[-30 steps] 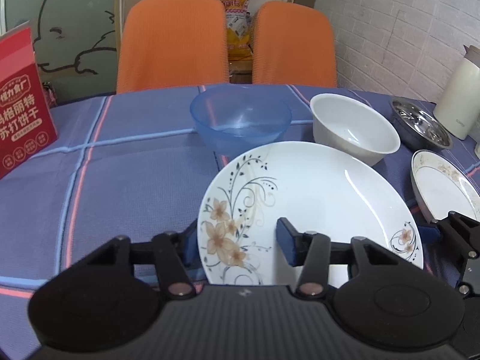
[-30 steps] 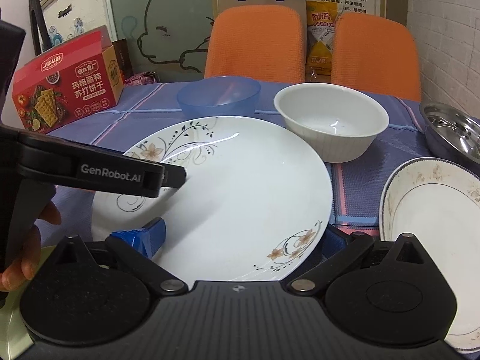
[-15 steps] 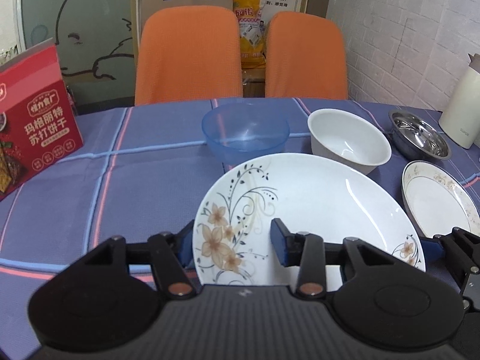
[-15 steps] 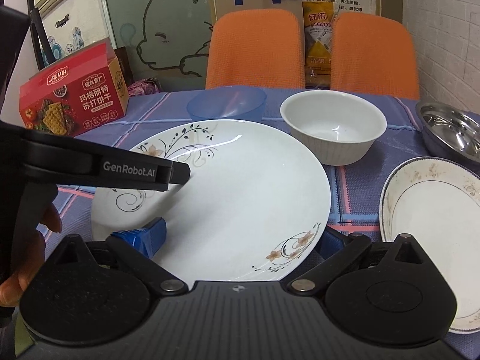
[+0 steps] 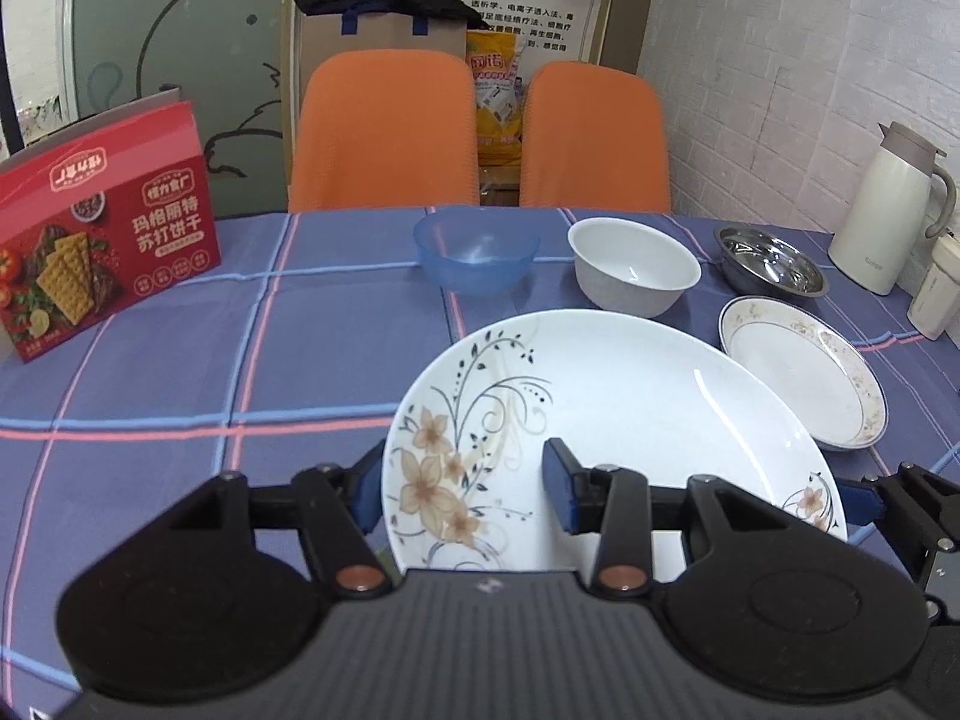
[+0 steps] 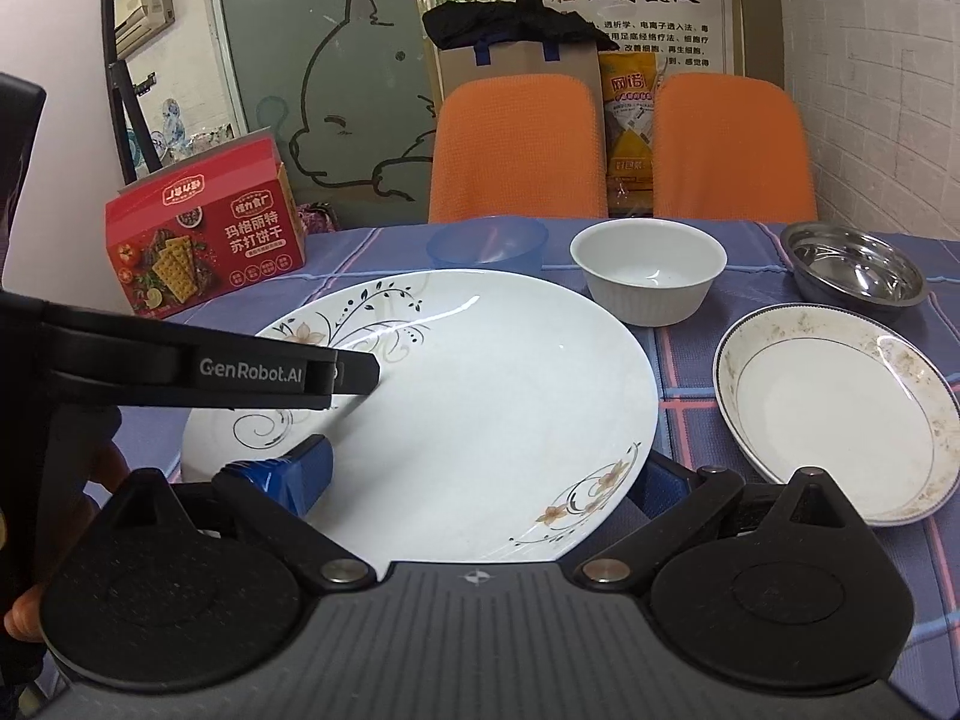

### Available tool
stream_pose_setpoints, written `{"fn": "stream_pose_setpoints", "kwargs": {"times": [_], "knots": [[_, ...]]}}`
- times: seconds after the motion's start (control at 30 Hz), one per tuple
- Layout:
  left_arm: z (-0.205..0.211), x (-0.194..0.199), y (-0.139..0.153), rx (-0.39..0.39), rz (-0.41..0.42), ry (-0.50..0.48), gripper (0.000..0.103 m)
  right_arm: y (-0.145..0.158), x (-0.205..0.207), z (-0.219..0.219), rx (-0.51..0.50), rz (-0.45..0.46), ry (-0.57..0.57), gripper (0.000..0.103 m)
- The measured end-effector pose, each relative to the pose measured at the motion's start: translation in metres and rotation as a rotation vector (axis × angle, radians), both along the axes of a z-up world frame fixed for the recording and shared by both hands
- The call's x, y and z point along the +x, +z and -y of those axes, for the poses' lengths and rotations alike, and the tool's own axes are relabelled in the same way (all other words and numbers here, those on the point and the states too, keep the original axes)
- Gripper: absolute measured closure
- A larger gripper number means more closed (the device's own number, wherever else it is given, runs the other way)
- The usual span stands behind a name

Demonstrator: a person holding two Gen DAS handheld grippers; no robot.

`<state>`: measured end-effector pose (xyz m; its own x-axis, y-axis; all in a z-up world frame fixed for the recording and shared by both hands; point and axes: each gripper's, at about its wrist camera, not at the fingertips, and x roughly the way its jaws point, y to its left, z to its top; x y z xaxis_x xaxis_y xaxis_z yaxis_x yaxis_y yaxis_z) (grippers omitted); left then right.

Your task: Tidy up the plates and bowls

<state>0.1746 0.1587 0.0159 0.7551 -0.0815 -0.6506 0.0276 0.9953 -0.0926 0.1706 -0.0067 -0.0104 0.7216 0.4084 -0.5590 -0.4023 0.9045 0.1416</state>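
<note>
A large white plate with flower print (image 5: 630,420) (image 6: 480,408) is held above the table by both grippers. My left gripper (image 5: 468,492) is shut on its left rim, one finger over the plate and one outside. My right gripper (image 6: 480,480) is shut on its right rim in the same way. The left gripper's finger (image 6: 288,369) shows across the right wrist view. Behind stand a blue plastic bowl (image 5: 477,255) (image 6: 487,246), a white ribbed bowl (image 5: 633,267) (image 6: 648,270) and a steel bowl (image 5: 771,267) (image 6: 855,267). A smaller gold-rimmed plate (image 5: 804,369) (image 6: 834,408) lies at the right.
A red cracker box (image 5: 102,228) (image 6: 204,237) stands at the left on the blue checked tablecloth (image 5: 180,390). A cream thermos jug (image 5: 888,210) and a small white container (image 5: 936,288) stand at the far right. Two orange chairs (image 5: 384,132) are behind the table.
Both grippers have risen and drawn back with the flowered plate held between them. The bowls and the small plate now look farther away and have not moved.
</note>
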Motion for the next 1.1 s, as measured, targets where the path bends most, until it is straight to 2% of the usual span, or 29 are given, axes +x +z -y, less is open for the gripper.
{"fn": "stream_pose_setpoints", "kwargs": {"times": [0.3,0.47,0.67,0.73,0.8,0.93,0.97,1.1], "knots": [[-0.012,-0.060,-0.027,0.006,-0.049,0.034,0.061,-0.015,-0.050,-0.006,0.020,-0.034,0.043,0.013],[-0.024,-0.066,-0.039,-0.046,-0.073,0.040,0.060,-0.026,-0.062,-0.017,-0.008,-0.047,0.069,0.013],[-0.030,-0.061,-0.047,-0.091,-0.071,0.039,0.056,-0.031,-0.064,-0.020,-0.047,-0.009,0.076,0.013],[-0.030,-0.064,-0.045,-0.086,-0.048,0.037,0.051,-0.034,-0.061,-0.022,-0.063,0.004,0.082,0.013],[-0.028,-0.070,-0.037,-0.062,-0.004,0.035,0.036,-0.037,-0.056,-0.023,-0.070,-0.008,0.083,0.013],[-0.027,-0.077,-0.022,-0.002,0.063,0.058,0.030,-0.043,-0.055,-0.025,-0.097,-0.027,0.107,0.014],[-0.028,-0.078,-0.019,0.004,0.072,0.069,0.024,-0.042,-0.055,-0.023,-0.088,-0.020,0.106,0.014],[-0.028,-0.076,-0.017,-0.012,0.067,0.062,0.024,-0.030,-0.058,-0.009,-0.008,0.009,0.070,0.014]]}}
